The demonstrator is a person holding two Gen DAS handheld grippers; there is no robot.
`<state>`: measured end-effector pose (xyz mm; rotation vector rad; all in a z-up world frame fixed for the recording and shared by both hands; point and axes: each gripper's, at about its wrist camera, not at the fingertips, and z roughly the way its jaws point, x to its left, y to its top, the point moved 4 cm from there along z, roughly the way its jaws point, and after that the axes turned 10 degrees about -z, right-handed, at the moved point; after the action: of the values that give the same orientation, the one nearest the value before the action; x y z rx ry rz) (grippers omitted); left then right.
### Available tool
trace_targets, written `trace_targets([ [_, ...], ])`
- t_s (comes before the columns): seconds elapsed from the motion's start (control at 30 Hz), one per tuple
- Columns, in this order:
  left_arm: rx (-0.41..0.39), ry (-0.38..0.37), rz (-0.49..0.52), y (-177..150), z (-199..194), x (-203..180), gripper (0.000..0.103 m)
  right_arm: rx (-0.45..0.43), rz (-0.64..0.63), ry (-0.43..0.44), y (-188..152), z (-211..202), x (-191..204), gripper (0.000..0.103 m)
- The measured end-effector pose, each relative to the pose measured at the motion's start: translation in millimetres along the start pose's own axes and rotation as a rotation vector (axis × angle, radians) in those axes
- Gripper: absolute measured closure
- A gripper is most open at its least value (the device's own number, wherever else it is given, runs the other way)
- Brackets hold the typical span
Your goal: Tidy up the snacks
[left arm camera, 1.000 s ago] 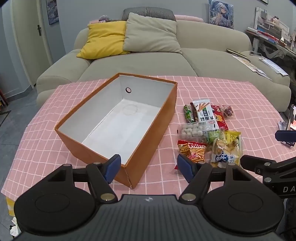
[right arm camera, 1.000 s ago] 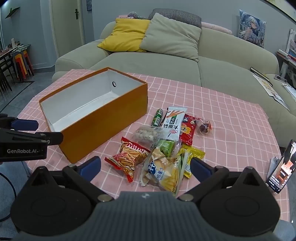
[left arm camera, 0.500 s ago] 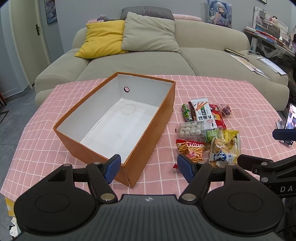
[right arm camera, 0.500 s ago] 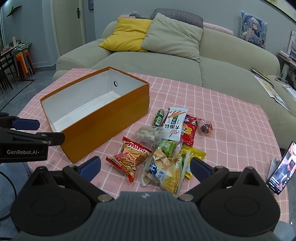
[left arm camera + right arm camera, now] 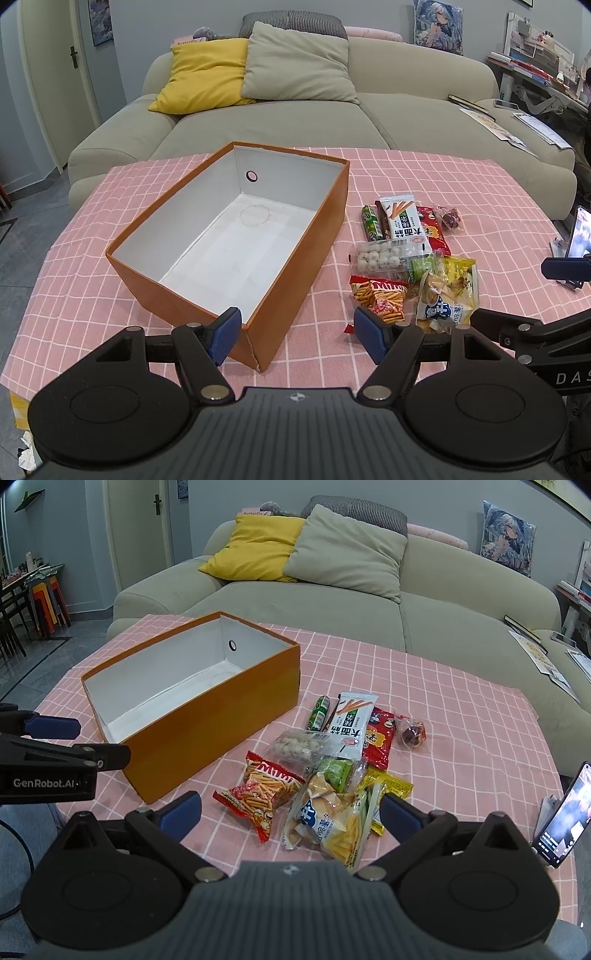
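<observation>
An open orange box [image 5: 303,236] with a white, empty inside stands on the pink checked tablecloth; it also shows in the right wrist view [image 5: 221,716]. A pile of snack packets lies to its right: a red stick-snack bag [image 5: 264,794], a yellow chip bag [image 5: 332,823], a white biscuit-stick pack [image 5: 351,723], a green tube [image 5: 317,712]. My left gripper [image 5: 297,334] is open and empty, above the box's near corner. My right gripper [image 5: 290,814] is open and empty, just above the near side of the pile.
A beige sofa [image 5: 295,122] with yellow and grey cushions stands behind the table. A phone on a stand [image 5: 565,819] is at the table's right edge. The table's near edge lies under both grippers. Stools and chairs [image 5: 40,605] stand far left.
Both grippers have drawn back and up slightly, so the box and snacks look a little farther away. Both stay open, and nothing on the table has moved.
</observation>
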<state>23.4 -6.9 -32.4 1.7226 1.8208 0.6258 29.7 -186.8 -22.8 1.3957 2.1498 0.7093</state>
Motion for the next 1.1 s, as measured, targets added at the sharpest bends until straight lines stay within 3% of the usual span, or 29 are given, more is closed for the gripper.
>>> trace_targets([
  [1.1,0.015,-0.002,-0.006,-0.7,-0.3,1.4,0.021,0.005,0.002,0.004,-2.1,2.4,3.5,0.004],
])
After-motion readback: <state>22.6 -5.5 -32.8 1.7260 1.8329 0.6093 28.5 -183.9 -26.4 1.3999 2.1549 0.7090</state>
